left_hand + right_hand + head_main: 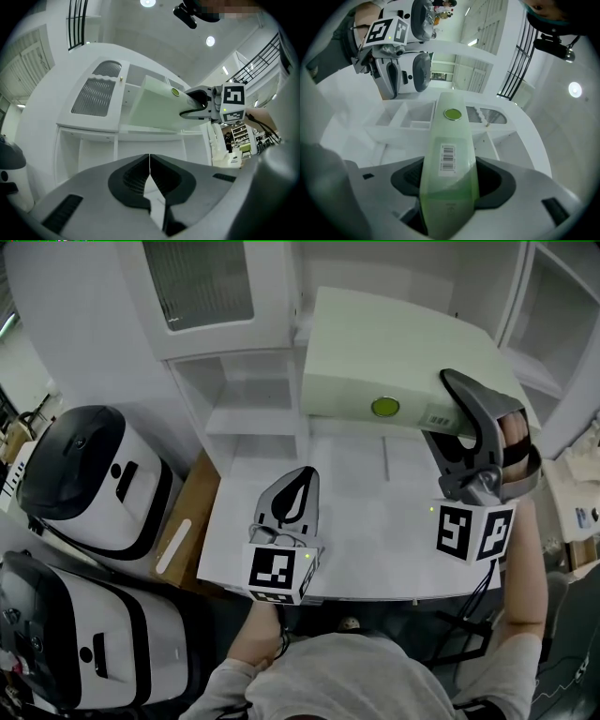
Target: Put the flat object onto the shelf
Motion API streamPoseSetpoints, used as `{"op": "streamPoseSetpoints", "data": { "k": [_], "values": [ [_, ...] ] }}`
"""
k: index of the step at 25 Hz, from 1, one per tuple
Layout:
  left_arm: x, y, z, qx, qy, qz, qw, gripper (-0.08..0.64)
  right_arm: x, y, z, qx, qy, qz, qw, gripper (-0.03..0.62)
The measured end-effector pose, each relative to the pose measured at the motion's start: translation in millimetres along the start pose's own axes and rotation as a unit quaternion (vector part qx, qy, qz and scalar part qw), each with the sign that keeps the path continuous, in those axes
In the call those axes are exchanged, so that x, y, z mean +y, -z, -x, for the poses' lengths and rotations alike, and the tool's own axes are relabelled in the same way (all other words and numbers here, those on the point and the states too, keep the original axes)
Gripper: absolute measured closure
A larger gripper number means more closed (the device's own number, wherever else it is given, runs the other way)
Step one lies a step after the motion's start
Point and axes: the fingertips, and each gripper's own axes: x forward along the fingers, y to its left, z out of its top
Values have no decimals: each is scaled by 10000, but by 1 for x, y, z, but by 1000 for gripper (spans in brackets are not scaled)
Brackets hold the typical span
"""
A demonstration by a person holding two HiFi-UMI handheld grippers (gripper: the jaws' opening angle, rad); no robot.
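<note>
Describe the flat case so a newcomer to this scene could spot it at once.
Start at the white shelf unit behind the table. Before its right half, the right gripper's jaws clamp the case by one edge. It alone is pale green, with a round green button and barcode.

white table (375, 521), 2 black-and-white machines (89, 479) at left, round ceiling lights (210, 41), black railing (78, 21)

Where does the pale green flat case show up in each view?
Head view: flat case upper right.
Left gripper view: centre, above the shut jaws.
Right gripper view: bottom centre, clamped between the jaws.
Shared landmark: white shelf unit.
</note>
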Motion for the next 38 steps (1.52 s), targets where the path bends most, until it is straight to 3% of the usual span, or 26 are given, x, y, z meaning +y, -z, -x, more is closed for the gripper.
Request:
{"op": "streamPoseSetpoints", "data": {
  "k": [20, 38],
  "values": [
    [-25, 3, -25, 48, -51, -71, 10000, 545, 25, 32, -47, -63, -451, 122, 9989, 299],
    [-13, 9, -56, 159, -360, -115, 9992, 545, 34, 57, -97, -65, -679, 69, 9976, 301]
  ]
}}
